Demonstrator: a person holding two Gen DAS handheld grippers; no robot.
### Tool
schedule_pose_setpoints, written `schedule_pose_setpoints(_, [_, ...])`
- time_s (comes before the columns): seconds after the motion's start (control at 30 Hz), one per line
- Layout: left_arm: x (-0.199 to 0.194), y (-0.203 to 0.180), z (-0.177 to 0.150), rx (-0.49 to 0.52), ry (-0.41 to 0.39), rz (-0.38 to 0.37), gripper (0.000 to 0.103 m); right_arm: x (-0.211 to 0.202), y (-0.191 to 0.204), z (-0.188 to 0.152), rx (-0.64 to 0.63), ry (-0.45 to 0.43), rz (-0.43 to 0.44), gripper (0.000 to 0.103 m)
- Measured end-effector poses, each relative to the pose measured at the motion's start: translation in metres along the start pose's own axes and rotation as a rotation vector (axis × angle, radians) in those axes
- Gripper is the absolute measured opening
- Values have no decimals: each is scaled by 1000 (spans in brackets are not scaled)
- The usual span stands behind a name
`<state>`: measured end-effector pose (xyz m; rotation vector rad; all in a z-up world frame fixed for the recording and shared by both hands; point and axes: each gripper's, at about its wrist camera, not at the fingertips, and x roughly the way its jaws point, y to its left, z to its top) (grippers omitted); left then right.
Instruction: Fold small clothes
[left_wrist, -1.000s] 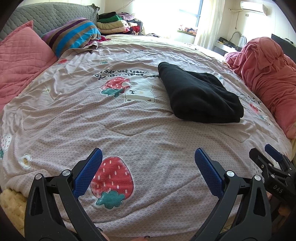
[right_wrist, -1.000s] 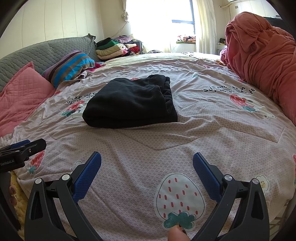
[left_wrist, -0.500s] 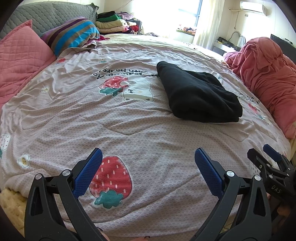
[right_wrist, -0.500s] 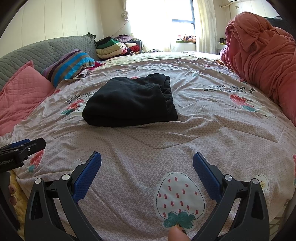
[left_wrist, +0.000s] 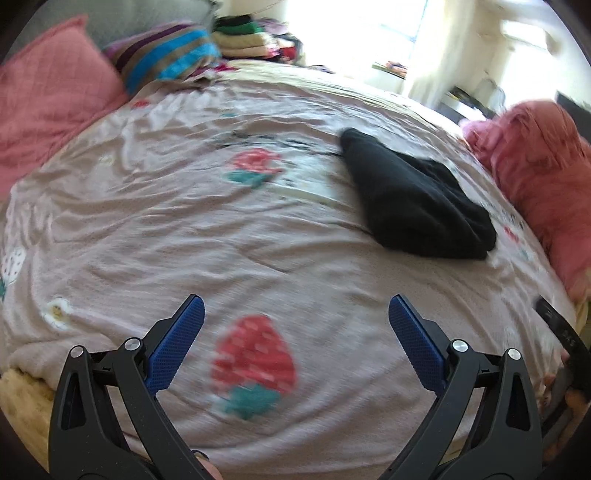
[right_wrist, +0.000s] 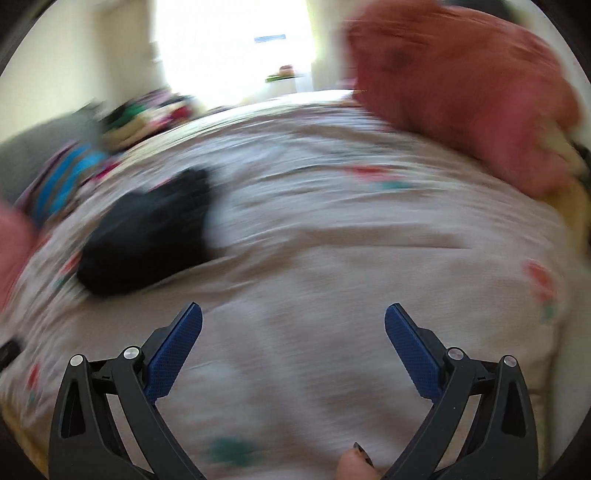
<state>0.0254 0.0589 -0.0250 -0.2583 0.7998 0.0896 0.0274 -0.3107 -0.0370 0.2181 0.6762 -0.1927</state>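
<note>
A folded black garment (left_wrist: 413, 199) lies on the strawberry-print bedspread (left_wrist: 221, 229), right of centre in the left wrist view. In the blurred right wrist view the same garment (right_wrist: 147, 236) lies at the left. My left gripper (left_wrist: 295, 317) is open and empty, held over the near part of the bed, well short of the garment. My right gripper (right_wrist: 293, 325) is open and empty, also over the near bedspread (right_wrist: 332, 258), with the garment ahead to its left.
A pink quilt heap (left_wrist: 546, 177) lies at the bed's right side, also in the right wrist view (right_wrist: 461, 85). Pink pillow (left_wrist: 44, 110) and striped pillow (left_wrist: 170, 59) lie at the left. Folded clothes (left_wrist: 240, 37) are stacked at the far end.
Both grippers stay open and empty. Both views have swung to the right and turned blurry, the right wrist view strongly; the black garment itself has not moved on the bed.
</note>
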Motion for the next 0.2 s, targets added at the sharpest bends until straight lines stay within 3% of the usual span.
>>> schedule_pose_setpoints(0.13, [-4,68,40,-138,-39,90,94,1,-119,27,189,-36,-320,99])
schedule_pose_setpoints(0.2, [-3,112,64,-206,-75,223,94,-1,-187,31,322,-22,-502,99])
